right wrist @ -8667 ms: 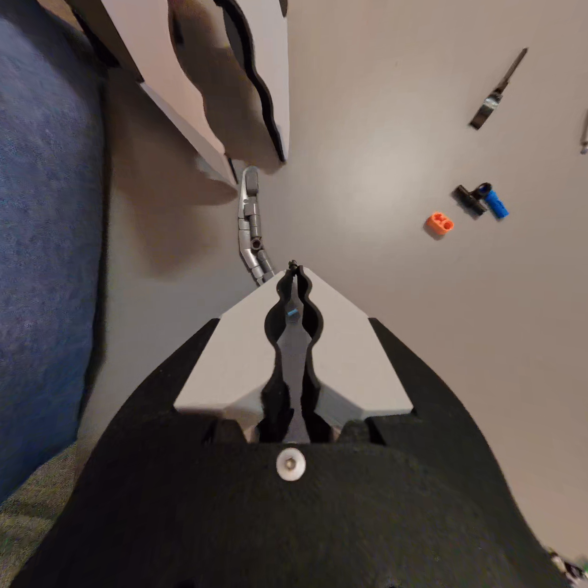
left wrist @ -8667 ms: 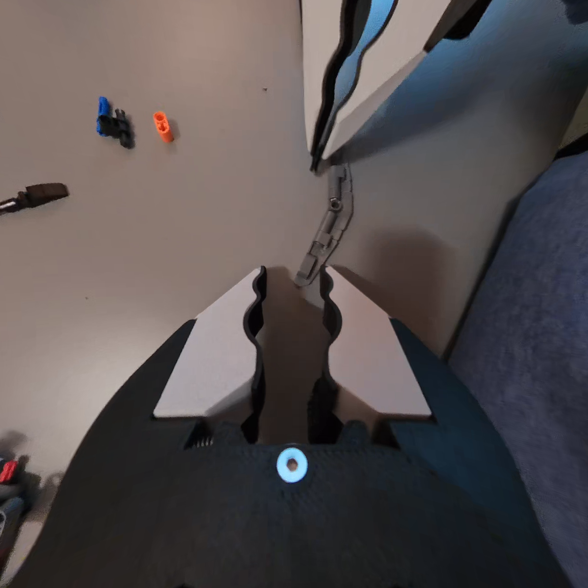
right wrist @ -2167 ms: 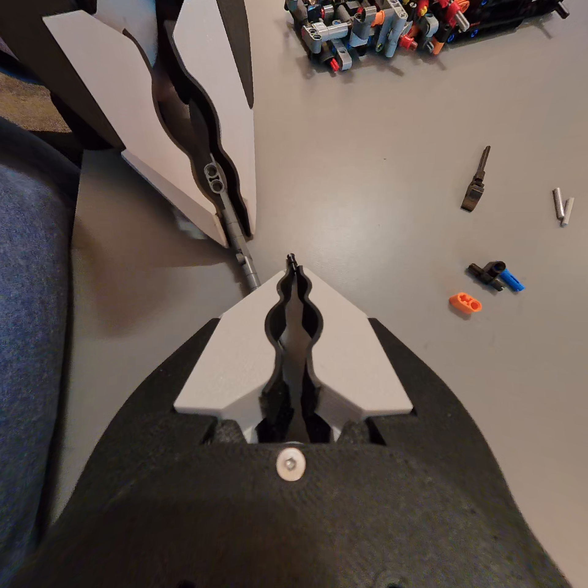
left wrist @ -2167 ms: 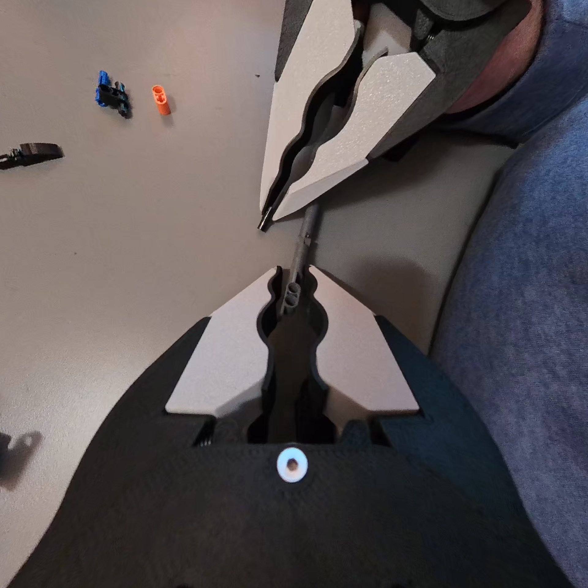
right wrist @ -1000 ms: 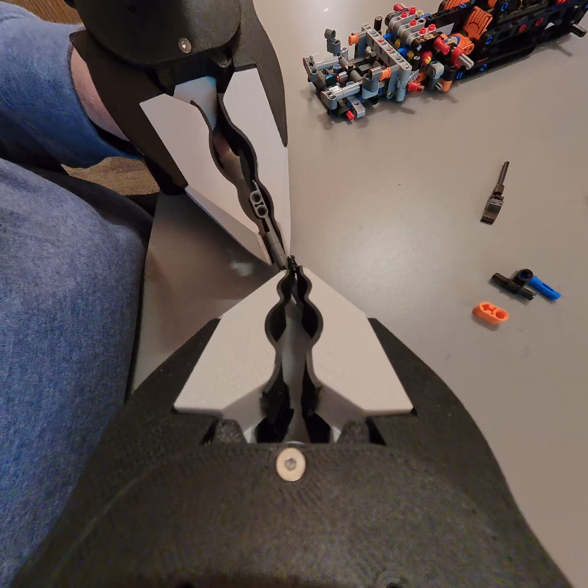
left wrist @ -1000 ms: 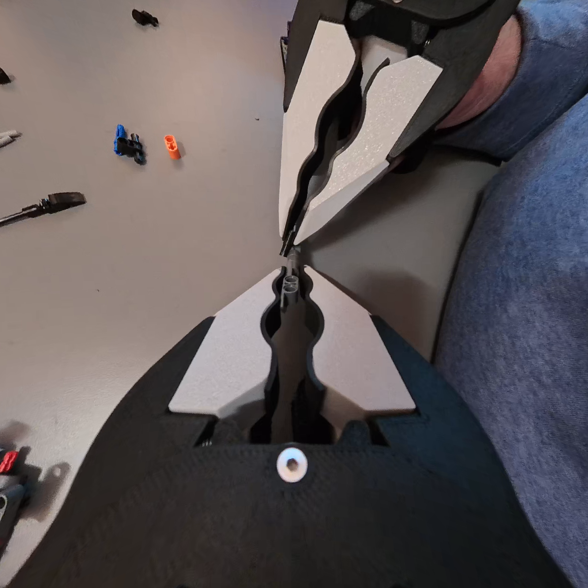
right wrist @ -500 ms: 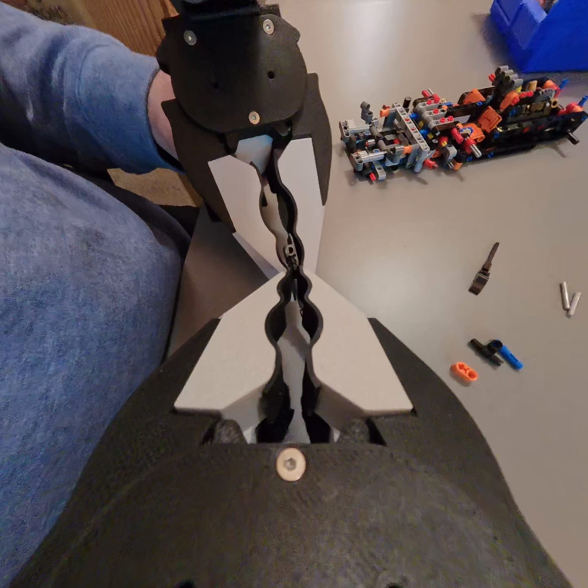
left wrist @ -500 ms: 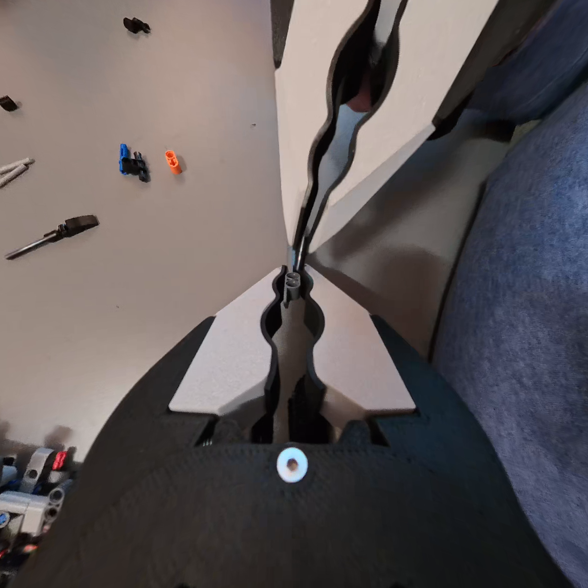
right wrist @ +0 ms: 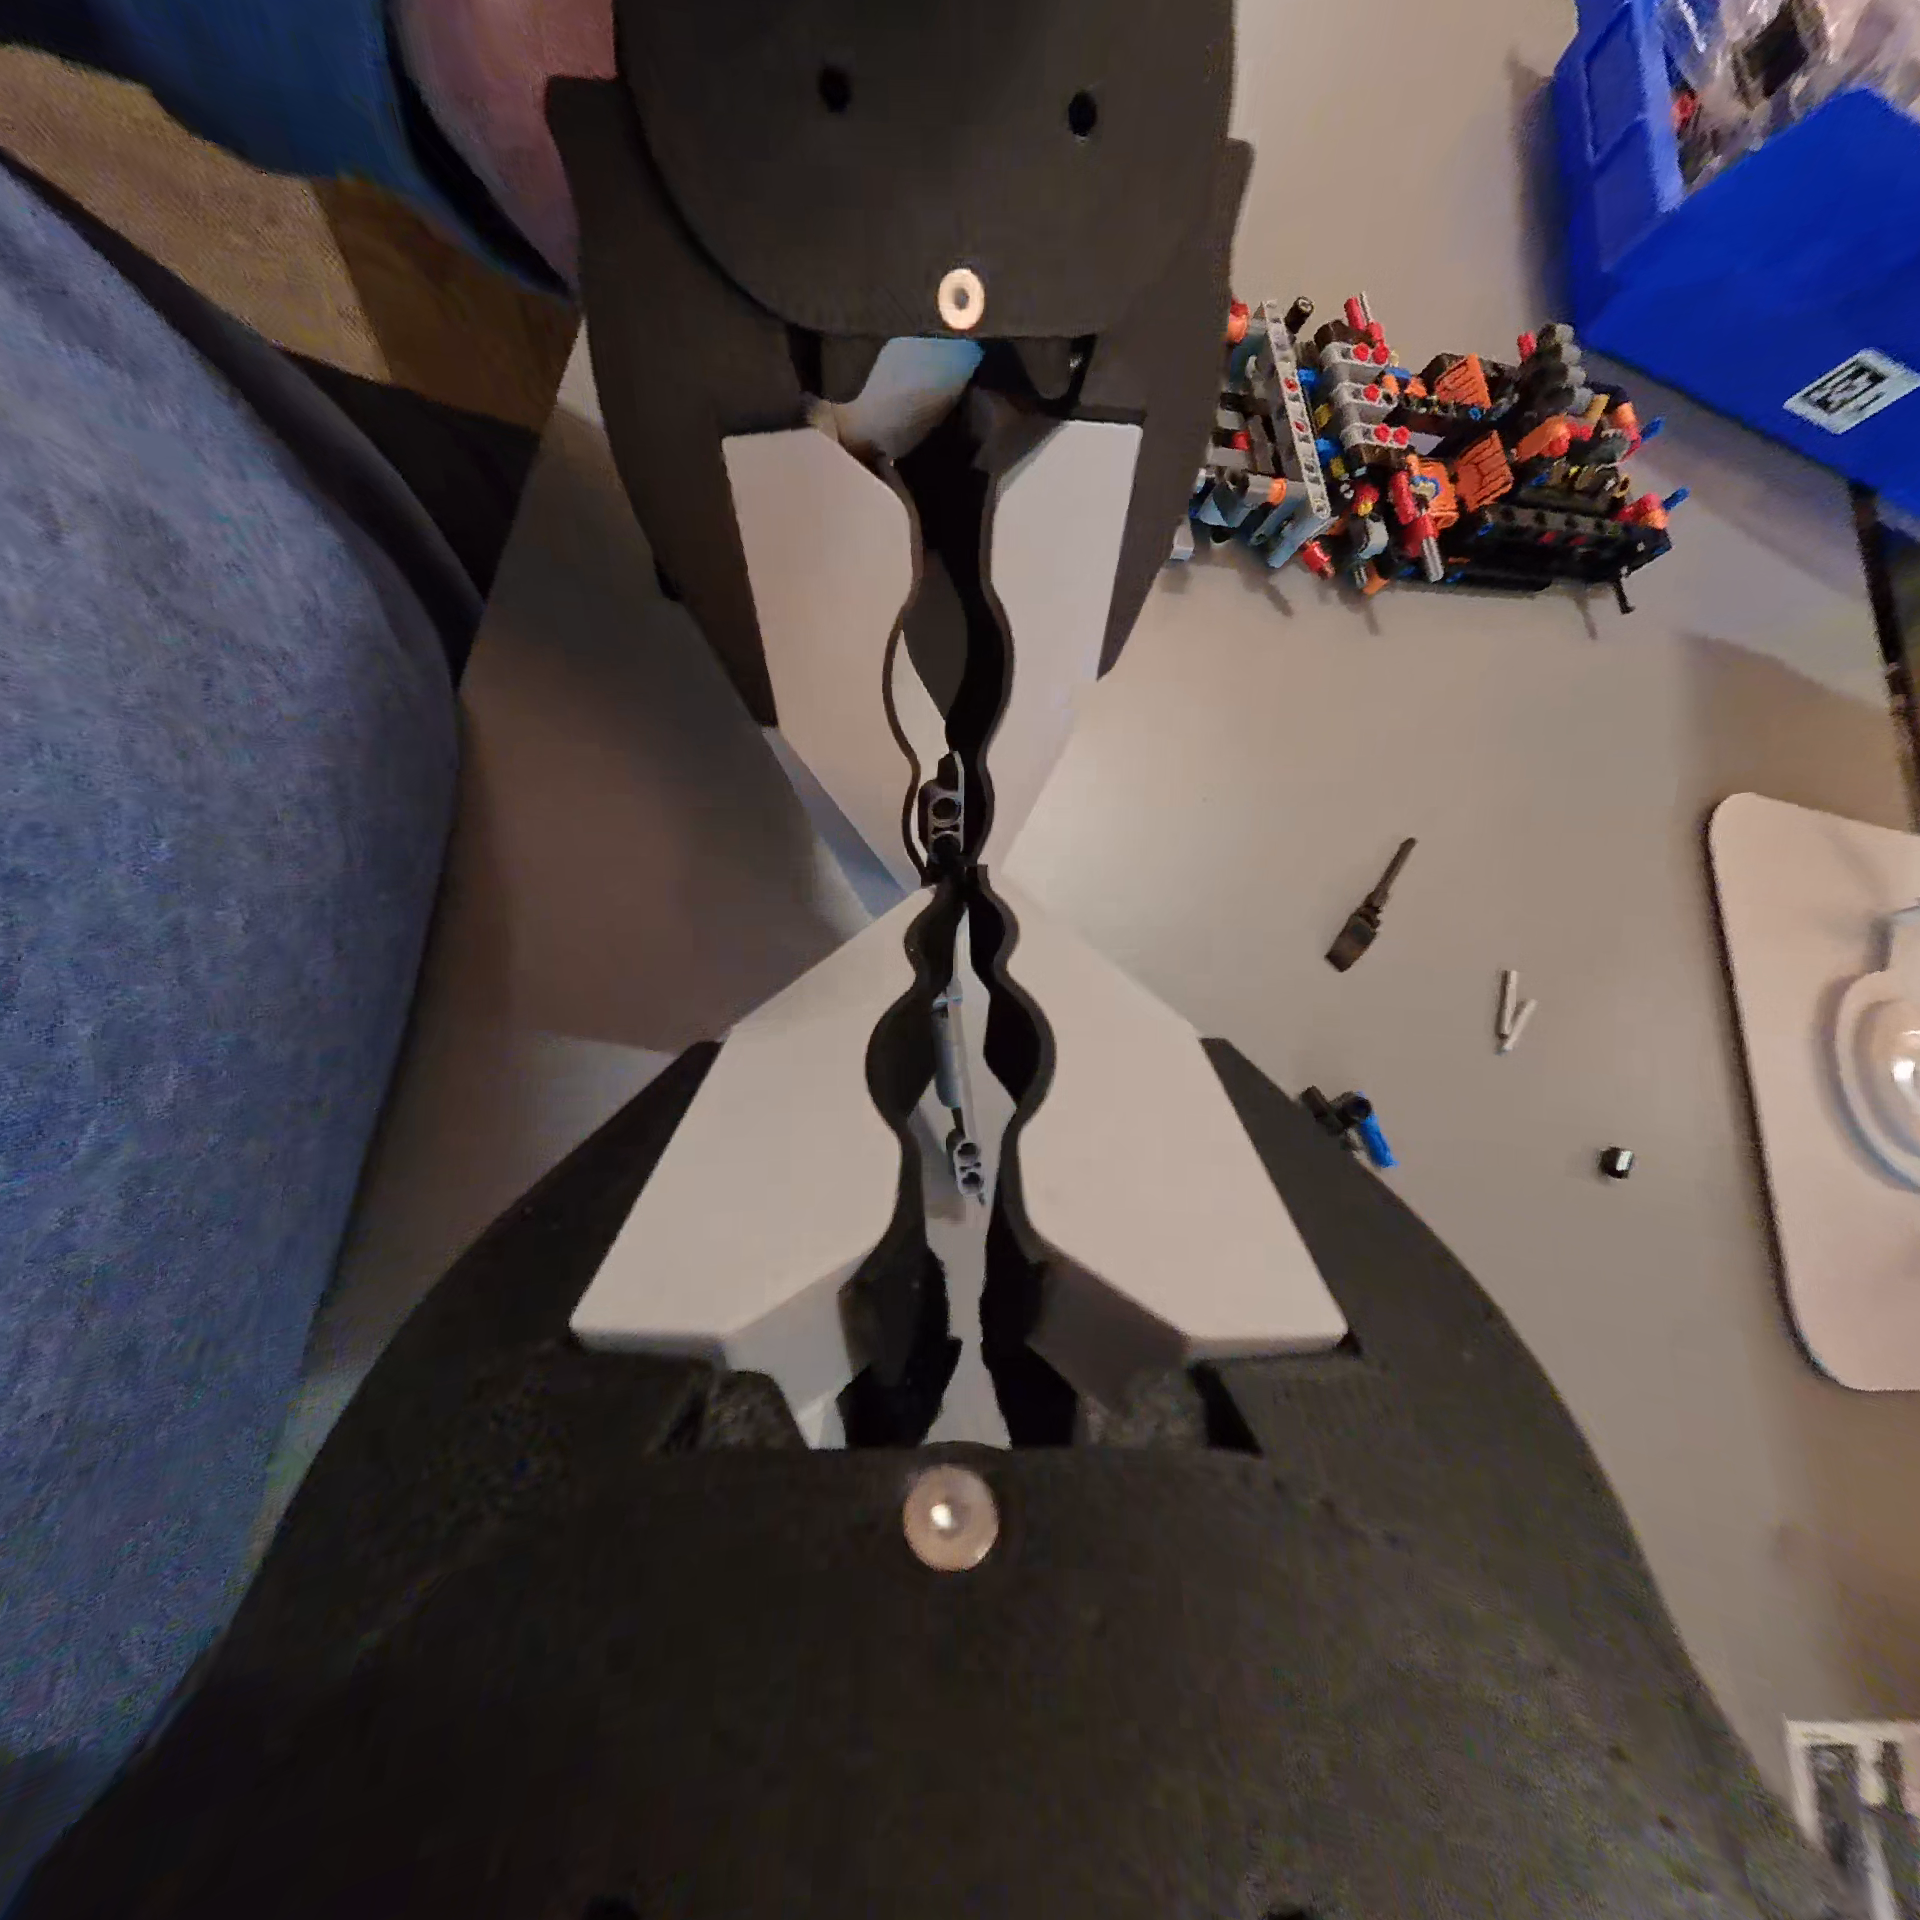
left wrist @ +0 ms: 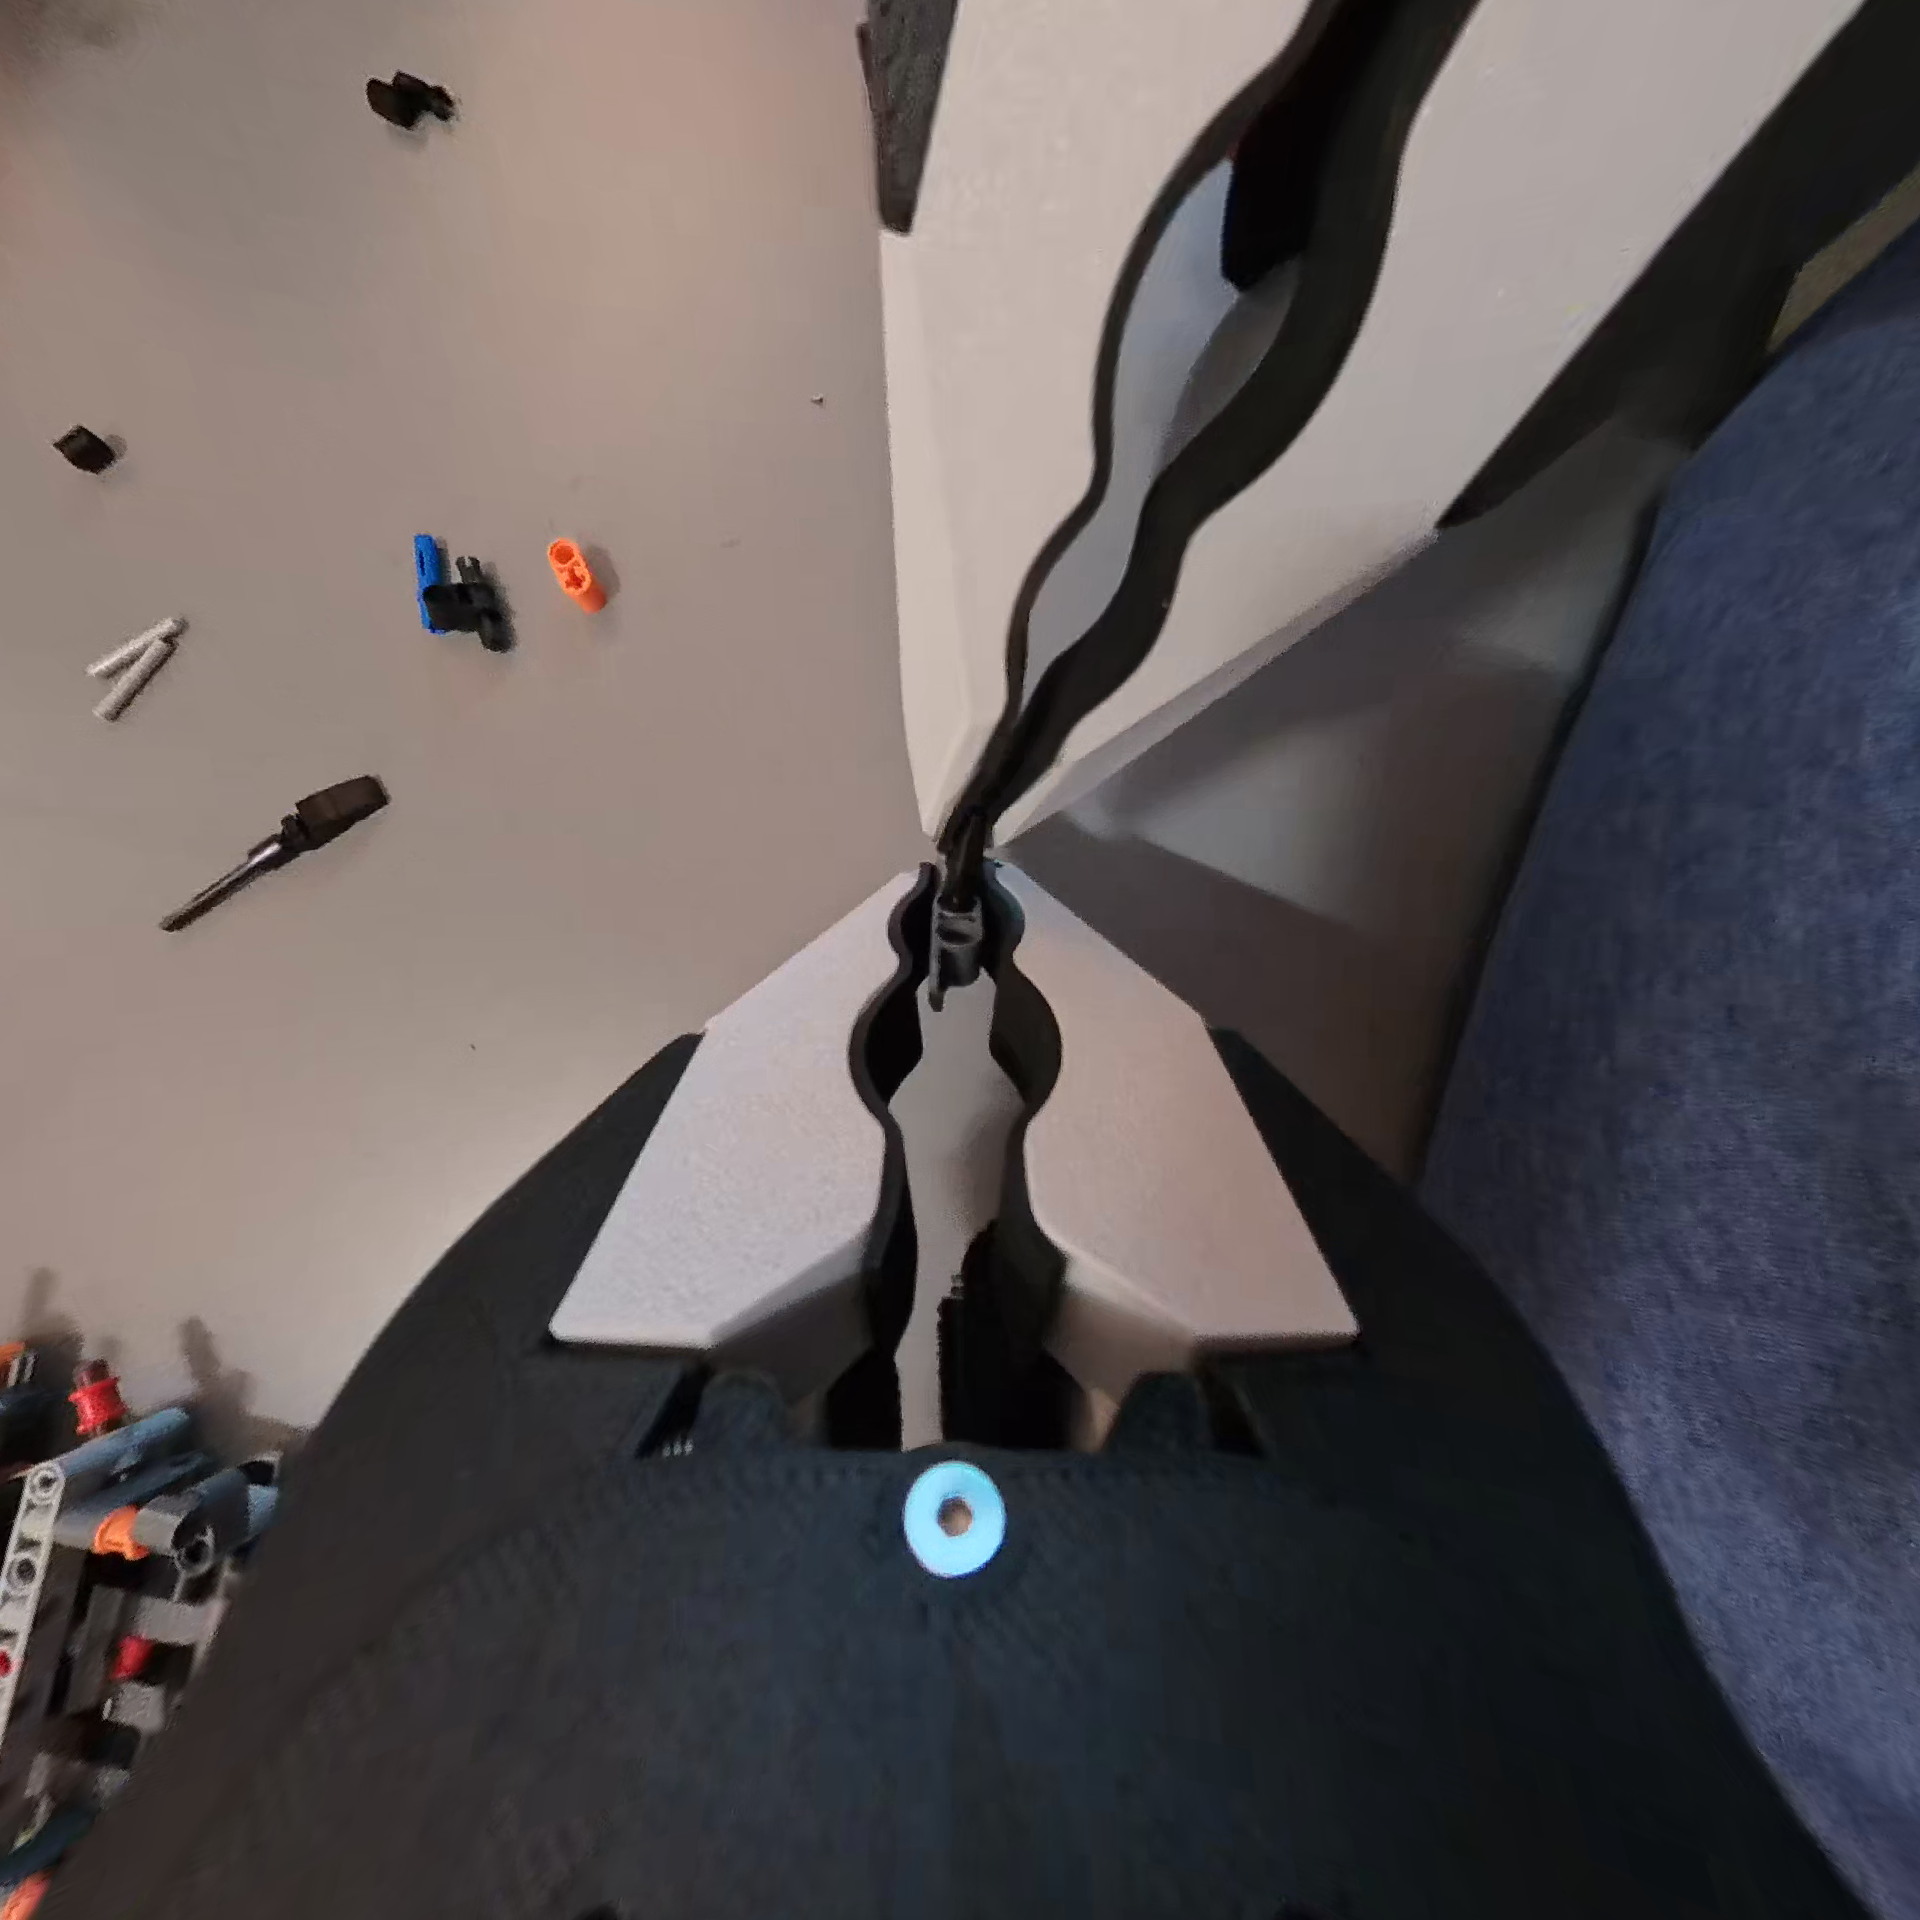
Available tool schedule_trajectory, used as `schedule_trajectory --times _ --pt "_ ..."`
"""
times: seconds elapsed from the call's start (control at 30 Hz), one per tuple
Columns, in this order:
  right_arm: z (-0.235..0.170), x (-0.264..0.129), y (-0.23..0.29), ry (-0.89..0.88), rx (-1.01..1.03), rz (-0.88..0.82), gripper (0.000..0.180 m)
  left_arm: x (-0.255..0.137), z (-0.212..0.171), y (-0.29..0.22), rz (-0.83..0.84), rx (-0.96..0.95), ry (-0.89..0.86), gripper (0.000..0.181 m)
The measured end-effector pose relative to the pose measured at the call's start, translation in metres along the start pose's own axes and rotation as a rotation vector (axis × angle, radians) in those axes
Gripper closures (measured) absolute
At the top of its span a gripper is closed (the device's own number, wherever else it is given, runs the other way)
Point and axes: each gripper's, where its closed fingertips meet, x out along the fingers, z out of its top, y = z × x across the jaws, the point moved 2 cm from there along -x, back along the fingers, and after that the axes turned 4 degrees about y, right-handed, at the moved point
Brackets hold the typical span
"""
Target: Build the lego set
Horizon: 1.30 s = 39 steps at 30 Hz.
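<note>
Holding tip to tip, your left tongs point(left wrist: 956, 914) and right tongs point(right wrist: 961, 883) each clench one end of the grey rod point(right wrist: 951, 1049), its length running along both.

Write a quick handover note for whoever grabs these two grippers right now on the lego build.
Left gripper: shut on a grey two-hole piece.
Right gripper: shut on a small black pin, tip to tip with the left.
Done: both parts picked up and brought together; whether the pin is seated cannot be told.
Left: press the pin home, then probably add the result to the partly built model.
Loose on the table: orange piece, blue-and-black piece, two light grey axles.
</note>
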Motion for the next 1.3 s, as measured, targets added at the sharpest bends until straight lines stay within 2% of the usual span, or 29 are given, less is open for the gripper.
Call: schedule_trajectory --times 0.03,0.33,0.53,0.63,0.83,1.03,1.3 --pt "0.0 0.0 0.0 0.007 -0.022 -0.017 0.18 0.0 0.0 0.0 0.005 0.005 0.001 0.175" --pt "0.0 0.0 0.006 0.022 -0.089 -0.086 0.18 0.001 0.001 -0.003 0.02 0.042 0.019 0.175" --pt "-0.005 0.001 0.006 0.052 -0.093 -0.073 0.18 0.007 0.001 -0.005 -0.05 -0.006 0.004 0.176" --pt "-0.002 -0.003 0.003 -0.041 0.015 -0.01 0.18 0.013 -0.003 -0.005 -0.045 0.001 0.004 0.176" --pt "-0.025 -0.012 0.0 -0.047 0.153 0.114 0.18 0.014 0.0 -0.002 -0.063 -0.017 -0.026 0.176" --pt "-0.045 0.002 0.007 -0.099 0.298 0.345 0.18 0.02 -0.001 -0.001 -0.12 -0.024 -0.02 0.176" --pt "-0.064 0.025 0.016 0.001 0.386 0.553 0.18 0.026 -0.007 0.003 -0.118 0.041 0.01 0.175"
